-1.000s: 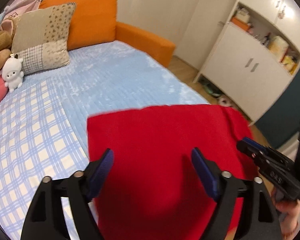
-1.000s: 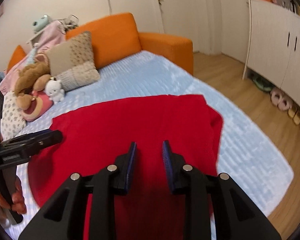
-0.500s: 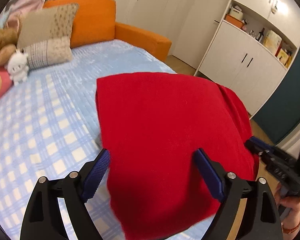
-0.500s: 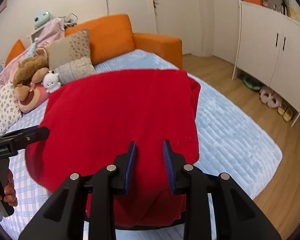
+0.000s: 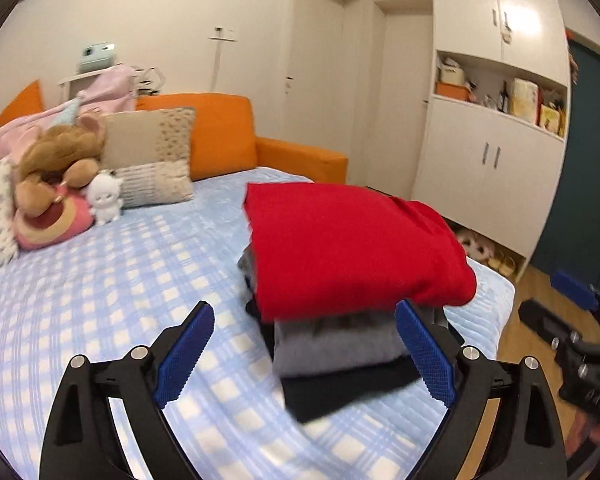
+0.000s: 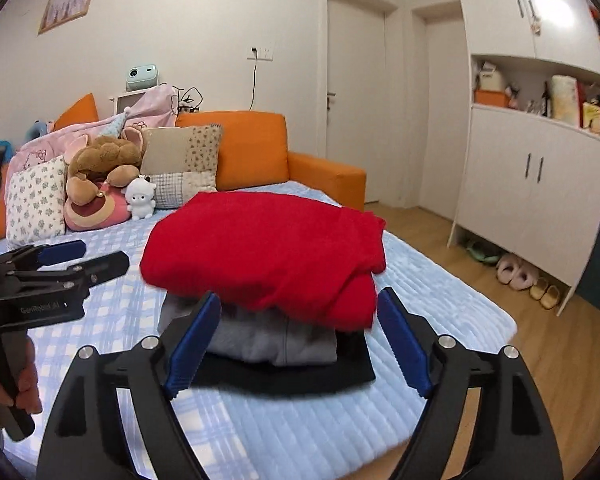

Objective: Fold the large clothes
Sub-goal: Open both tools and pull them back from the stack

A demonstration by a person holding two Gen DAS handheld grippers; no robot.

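Observation:
A folded red garment (image 5: 352, 244) lies on top of a stack on the bed, over a folded grey garment (image 5: 336, 344) and a black one (image 5: 340, 392). The same stack shows in the right wrist view, red garment (image 6: 264, 248) on grey (image 6: 272, 340) on black (image 6: 284, 376). My left gripper (image 5: 306, 356) is open and empty, just in front of the stack. My right gripper (image 6: 298, 340) is open and empty, close to the stack's near side. Each gripper shows in the other's view, the right one (image 5: 560, 304) and the left one (image 6: 80, 254).
The bed (image 5: 100, 280) has a blue checked and quilted cover. Pillows and plush toys (image 5: 60, 184) lie at its head by an orange sofa back (image 5: 220, 136). White cupboards (image 6: 532, 184) stand to the right, with slippers (image 6: 524, 280) on the wood floor.
The red garment was held up between both grippers and carried over. It now rests on the stack, my right gripper has opened and both grippers have pulled back and levelled out.

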